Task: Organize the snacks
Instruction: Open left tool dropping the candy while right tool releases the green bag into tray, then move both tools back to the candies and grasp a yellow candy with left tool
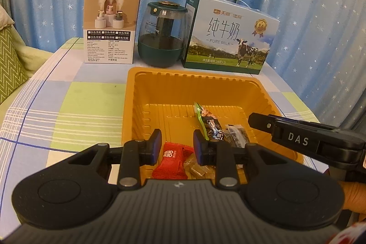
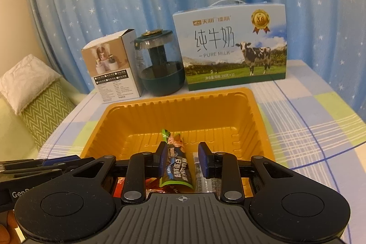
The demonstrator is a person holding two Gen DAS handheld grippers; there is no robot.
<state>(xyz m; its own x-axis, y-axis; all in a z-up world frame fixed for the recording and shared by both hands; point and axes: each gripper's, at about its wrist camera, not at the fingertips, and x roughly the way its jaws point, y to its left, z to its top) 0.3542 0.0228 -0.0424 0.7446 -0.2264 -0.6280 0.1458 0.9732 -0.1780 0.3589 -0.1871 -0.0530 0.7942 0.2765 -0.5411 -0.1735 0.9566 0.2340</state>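
Partly hidden snacks lie in the orange tray (image 1: 141,93); left claw (image 1: 177,146) and right claw (image 2: 182,158) both spread.

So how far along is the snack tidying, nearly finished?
Seemingly close. Several snacks already lie in the orange tray: a red packet, a dark green-edged packet and clear-wrapped ones. Both the left tongs and right tongs hang open, holding nothing. No loose snacks show on the checked tablecloth.

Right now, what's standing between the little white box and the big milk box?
The dark green humidifier stands between the white box and the milk carton, in both views.
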